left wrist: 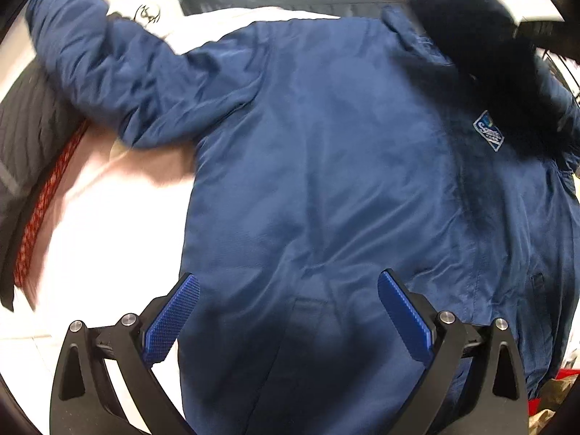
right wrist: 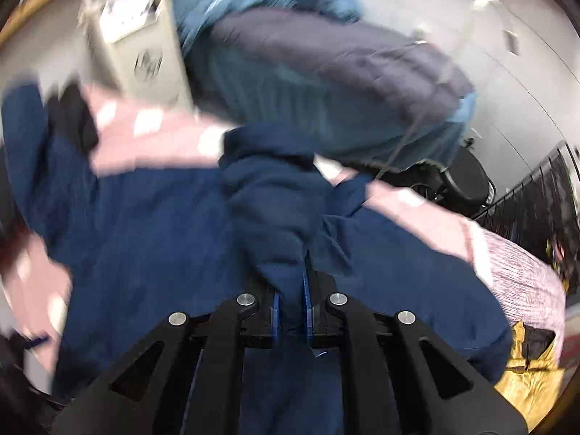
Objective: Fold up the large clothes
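A large navy blue jacket with a dark fur-trimmed hood and a chest logo patch lies spread on a pink-white bed cover. One sleeve stretches to the upper left. My left gripper is open and empty, hovering over the jacket's lower hem. In the blurred right wrist view, my right gripper is shut on a bunched fold of the blue jacket, lifted above the rest of the garment.
A dark striped garment and a red patterned strip lie at the left bed edge. A pile of grey and teal coats sits behind the jacket. A beige appliance stands at the back left. Yellow fabric lies at the right.
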